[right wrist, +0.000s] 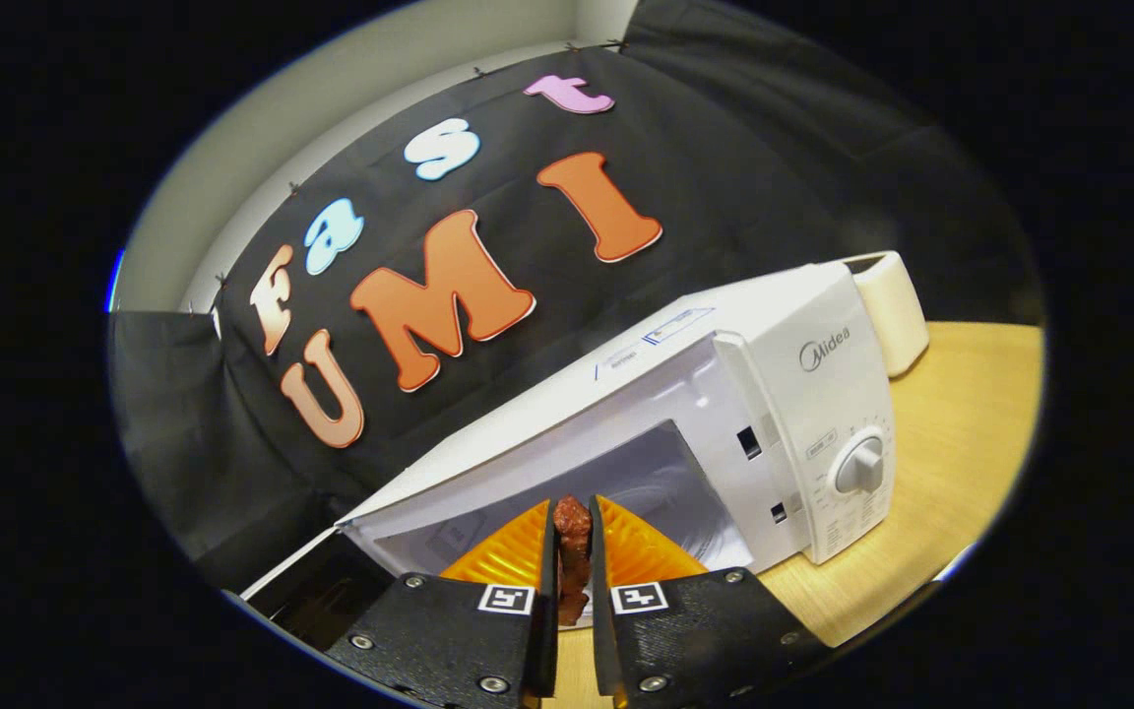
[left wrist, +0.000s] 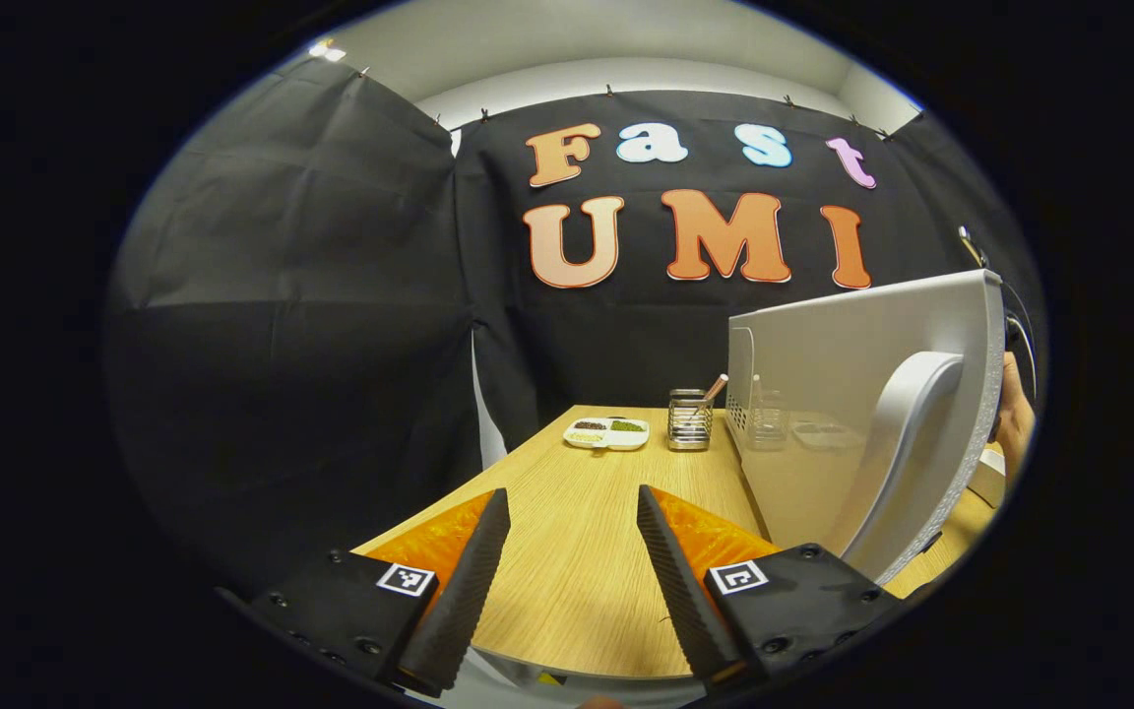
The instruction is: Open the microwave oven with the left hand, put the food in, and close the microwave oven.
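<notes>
The white microwave [right wrist: 803, 335] stands on the wooden table with its door [left wrist: 852, 394] swung wide open and its cavity [right wrist: 646, 483] showing. My left gripper [left wrist: 572, 492] is open and holds nothing; it hovers over the table to the left of the door and its curved handle [left wrist: 907, 433]. My right gripper [right wrist: 574, 507] is shut on a brown piece of food [right wrist: 573, 551], held just in front of the cavity's opening. In the right gripper view the door's edge [right wrist: 301, 591] shows at the lower left.
At the back of the table [left wrist: 577, 551] lie a white divided plate [left wrist: 606, 432] with bits of food and a wire holder [left wrist: 689, 418] with a stick. A white appliance [right wrist: 892, 305] stands behind the microwave. A hand [left wrist: 1015, 414] shows past the door.
</notes>
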`<state>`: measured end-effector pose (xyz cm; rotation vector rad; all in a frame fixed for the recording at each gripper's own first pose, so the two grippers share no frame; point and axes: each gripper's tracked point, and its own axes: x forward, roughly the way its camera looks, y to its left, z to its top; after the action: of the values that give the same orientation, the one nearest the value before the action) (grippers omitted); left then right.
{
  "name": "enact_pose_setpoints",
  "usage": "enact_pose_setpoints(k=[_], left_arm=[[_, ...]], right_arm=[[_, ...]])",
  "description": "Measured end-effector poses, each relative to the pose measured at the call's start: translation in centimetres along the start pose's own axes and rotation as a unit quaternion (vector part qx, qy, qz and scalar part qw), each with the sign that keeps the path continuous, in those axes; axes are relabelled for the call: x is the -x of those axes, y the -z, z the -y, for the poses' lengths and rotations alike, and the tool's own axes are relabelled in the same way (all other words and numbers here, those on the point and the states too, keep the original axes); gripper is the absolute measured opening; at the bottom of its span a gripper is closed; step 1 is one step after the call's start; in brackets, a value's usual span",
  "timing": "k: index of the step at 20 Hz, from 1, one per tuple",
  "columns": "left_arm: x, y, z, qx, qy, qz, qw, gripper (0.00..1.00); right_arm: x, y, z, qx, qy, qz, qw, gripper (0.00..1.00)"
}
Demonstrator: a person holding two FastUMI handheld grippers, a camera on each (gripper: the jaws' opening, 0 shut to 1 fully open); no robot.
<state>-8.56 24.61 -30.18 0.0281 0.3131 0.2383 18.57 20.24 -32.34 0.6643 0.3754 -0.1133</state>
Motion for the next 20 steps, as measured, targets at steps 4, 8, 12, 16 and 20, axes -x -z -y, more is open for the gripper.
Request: enact_pose_setpoints(k=[4,8,12,16,20], left_arm=[[-0.3,0.7,-0.8,-0.001,-0.008,-0.008,1.0,0.83],[-0.6,0.7,-1.5,0.0,-0.011,-0.012,1.0,0.83],[-0.7,1.0,-1.6,0.001,-0.013,-0.017,1.0,0.83],[-0.5,1.5,-1.8,0.006,-0.017,-0.021,1.0,0.83],[-0.6,1.9,-2.3,0.016,-0.021,-0.025,0.999,0.86]], right_arm=[[-3.6,2.2,0.7,-0.061,0.018,0.001,0.998,0.14],[-6.4,3.9,0.9,-0.08,0.029,0.021,0.996,0.14],[-8.3,5.9,1.3,-0.092,0.045,0.031,0.994,0.14],[-10.0,5.9,1.1,-0.051,0.062,0.05,0.996,0.14],[-10.6,6.5,2.0,-0.014,0.079,0.045,0.996,0.18]])
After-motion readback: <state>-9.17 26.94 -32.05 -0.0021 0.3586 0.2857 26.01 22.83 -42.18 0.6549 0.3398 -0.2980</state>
